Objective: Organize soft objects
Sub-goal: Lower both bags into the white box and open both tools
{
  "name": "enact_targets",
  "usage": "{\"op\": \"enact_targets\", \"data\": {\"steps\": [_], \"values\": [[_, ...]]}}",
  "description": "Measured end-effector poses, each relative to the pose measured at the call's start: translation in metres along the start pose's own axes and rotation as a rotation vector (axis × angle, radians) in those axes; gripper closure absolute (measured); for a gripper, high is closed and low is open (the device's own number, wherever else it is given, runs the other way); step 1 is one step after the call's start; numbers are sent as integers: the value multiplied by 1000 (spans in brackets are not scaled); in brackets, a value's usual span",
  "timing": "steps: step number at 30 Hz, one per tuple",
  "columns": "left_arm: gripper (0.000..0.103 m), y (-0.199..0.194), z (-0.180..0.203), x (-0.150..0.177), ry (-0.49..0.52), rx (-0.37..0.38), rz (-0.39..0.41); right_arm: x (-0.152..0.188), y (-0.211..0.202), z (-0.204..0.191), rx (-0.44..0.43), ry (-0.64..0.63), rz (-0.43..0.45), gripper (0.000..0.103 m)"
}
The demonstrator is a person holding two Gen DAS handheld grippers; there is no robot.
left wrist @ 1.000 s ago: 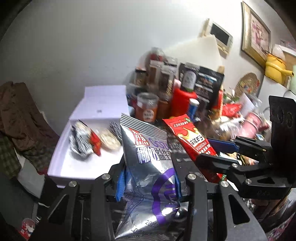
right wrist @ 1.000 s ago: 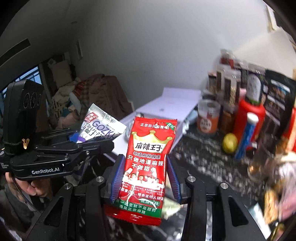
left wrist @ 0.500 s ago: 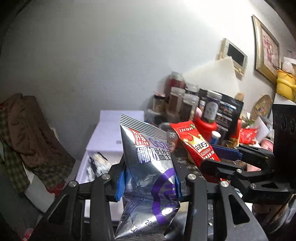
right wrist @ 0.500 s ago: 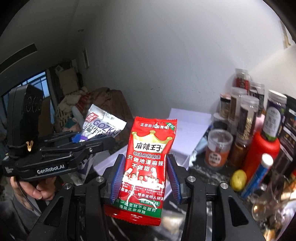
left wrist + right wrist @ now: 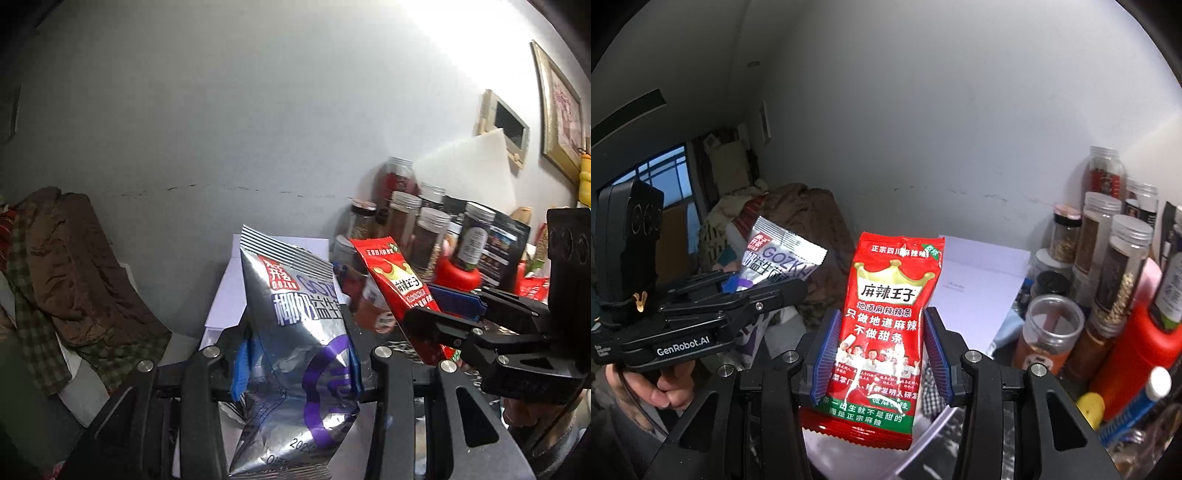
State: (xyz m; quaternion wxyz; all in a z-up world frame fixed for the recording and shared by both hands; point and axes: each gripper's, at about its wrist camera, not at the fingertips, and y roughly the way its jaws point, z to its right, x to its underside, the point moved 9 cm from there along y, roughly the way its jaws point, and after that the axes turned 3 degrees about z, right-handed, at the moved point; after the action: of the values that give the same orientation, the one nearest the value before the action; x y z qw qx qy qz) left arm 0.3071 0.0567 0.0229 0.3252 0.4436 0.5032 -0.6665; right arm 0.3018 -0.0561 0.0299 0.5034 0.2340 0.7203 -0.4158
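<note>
Clearly, left tongs pinch a light, crinkly silver foil snack bag mid-body; right tongs clamp a soft, slippery red plastic snack packet likewise.

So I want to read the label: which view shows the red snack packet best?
The right wrist view: the red plastic snack packet faces the camera upright in the right claw. The left wrist view shows it side-on, partly hidden.
</note>
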Motion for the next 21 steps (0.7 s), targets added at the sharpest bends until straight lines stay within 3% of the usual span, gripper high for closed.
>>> {"op": "enact_targets", "data": {"steps": [11, 21], "values": [[62, 56, -26, 29, 10, -56, -93, 23, 61, 11, -30, 11, -94, 58], [62, 92, -31, 61, 19, -61, -199, 51, 84, 28, -22, 32, -184, 58]]}}
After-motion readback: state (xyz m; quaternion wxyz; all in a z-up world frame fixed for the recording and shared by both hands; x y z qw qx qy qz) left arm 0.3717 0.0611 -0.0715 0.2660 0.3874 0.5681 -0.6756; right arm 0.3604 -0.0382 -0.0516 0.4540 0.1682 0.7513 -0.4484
